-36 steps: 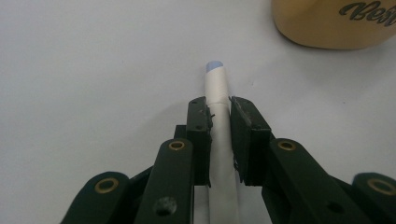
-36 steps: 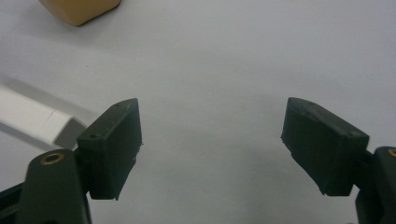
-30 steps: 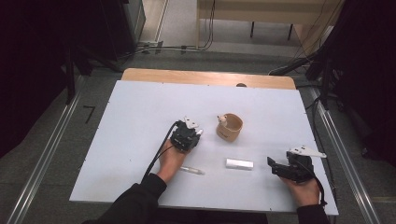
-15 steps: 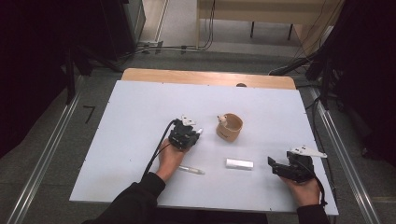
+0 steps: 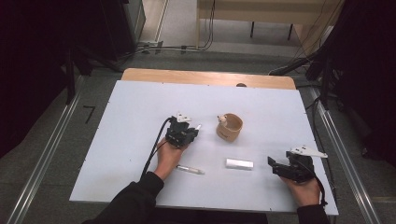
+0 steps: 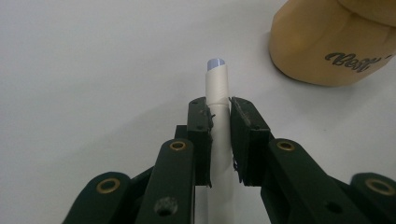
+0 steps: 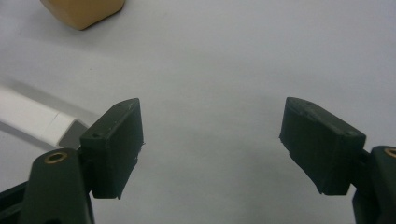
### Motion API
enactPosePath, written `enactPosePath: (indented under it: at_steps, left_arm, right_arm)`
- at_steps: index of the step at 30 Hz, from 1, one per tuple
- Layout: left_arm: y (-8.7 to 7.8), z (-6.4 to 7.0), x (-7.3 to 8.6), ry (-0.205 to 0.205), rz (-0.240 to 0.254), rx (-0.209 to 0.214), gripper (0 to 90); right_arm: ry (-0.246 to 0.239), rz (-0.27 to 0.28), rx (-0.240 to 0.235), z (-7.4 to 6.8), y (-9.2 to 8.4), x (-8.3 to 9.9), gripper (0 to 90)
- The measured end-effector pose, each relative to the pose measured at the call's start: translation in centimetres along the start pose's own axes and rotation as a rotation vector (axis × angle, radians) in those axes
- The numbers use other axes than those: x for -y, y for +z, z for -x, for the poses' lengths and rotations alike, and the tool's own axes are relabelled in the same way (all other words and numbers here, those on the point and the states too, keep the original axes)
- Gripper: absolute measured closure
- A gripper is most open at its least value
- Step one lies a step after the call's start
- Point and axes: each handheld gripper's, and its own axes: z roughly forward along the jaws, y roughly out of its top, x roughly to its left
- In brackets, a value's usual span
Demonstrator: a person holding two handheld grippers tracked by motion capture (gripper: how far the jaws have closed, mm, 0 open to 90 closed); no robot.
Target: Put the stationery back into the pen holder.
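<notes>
A tan cup (image 5: 229, 127) stands mid-counter with a small white piece at its rim; what else it holds cannot be told. The left tool (image 6: 219, 116) is clamped on a white marker (image 6: 216, 84), its capped tip pointing past the jaws, just left of the cup. The right tool (image 7: 210, 140) gapes empty, near the right edge.
</notes>
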Motion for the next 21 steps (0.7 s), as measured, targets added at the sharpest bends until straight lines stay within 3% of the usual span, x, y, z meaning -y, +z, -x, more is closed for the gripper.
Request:
enactPosePath:
  at_steps: [21]
  left_arm:
    - [-0.84,0.06,-0.35,-0.013,0.031,0.029,78.9]
  right_arm:
    - [0.000,-0.002,0.000,0.02,0.02,0.00,19.9]
